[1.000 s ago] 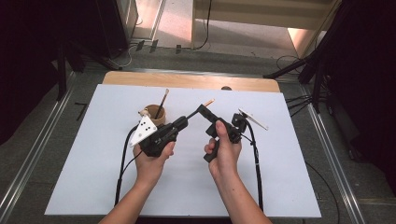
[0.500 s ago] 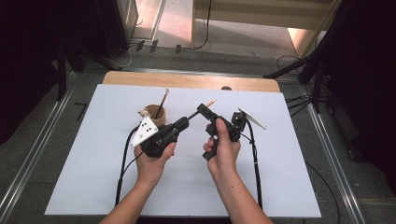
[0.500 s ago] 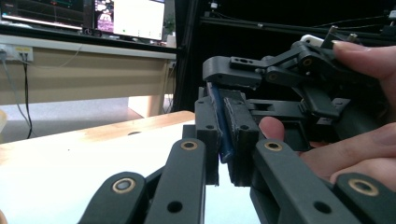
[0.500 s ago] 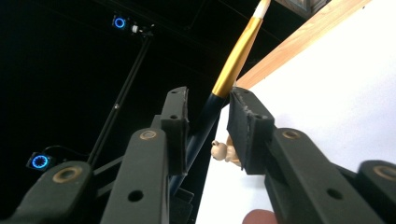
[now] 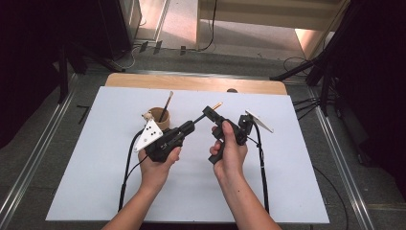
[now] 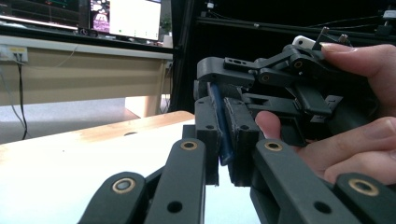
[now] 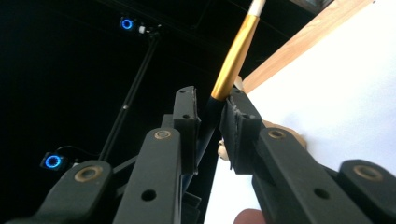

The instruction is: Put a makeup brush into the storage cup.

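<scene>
Handover in progress above the table (image 5: 95,158) centre. The brush (image 5: 216,105) is held in the air between both tools, its gold ferrule and pale tip pointing to about 1 o'clock in the high view. The left gripper (image 5: 207,112) is pressed together on the dark handle (image 6: 219,126). The right gripper (image 5: 221,125) has just been closing; in the right gripper view its pads (image 7: 236,126) sit against the shaft just below the ferrule (image 7: 233,56), pinching it. The cup (image 5: 160,118), holding a second brush (image 5: 166,104), stands at 9 o'clock from the grip point.

Risks: both claws clamp one thin stick, so any opposed pull could bend or snap it. If the left lets go before the right grip is firm, the brush likely pivots and drops.
</scene>
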Action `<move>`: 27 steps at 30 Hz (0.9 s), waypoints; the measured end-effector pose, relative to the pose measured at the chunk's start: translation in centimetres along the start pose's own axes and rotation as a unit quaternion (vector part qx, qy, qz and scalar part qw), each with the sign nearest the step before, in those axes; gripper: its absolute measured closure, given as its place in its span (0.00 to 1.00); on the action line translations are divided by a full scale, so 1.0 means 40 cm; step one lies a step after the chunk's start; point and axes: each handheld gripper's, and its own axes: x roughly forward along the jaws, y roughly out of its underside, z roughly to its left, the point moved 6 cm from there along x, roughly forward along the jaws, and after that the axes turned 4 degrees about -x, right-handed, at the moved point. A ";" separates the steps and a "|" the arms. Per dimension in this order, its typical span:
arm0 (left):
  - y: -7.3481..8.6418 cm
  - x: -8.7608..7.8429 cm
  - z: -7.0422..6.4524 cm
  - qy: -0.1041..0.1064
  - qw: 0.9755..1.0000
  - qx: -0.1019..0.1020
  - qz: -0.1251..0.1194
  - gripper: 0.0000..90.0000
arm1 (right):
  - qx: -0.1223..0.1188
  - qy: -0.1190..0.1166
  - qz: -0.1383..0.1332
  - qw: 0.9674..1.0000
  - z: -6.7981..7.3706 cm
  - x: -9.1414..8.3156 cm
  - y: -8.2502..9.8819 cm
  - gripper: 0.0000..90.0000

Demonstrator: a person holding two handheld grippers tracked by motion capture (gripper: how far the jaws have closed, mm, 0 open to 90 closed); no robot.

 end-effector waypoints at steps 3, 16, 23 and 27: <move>0.012 0.004 -0.002 0.004 1.000 0.002 0.015 0.95 | 0.010 -0.017 -0.002 1.000 0.009 -0.003 -0.002 0.93; 0.024 0.009 -0.002 0.008 0.999 0.003 0.041 0.65 | -0.071 -0.009 -0.001 0.997 0.021 -0.007 0.000 0.94; 0.012 0.008 0.002 0.006 0.998 0.006 0.058 0.56 | -0.124 0.014 -0.006 0.992 0.024 -0.012 -0.002 0.94; 0.007 0.013 -0.002 0.004 0.997 0.019 0.075 0.58 | -0.170 0.027 -0.004 0.985 0.034 -0.011 0.002 0.94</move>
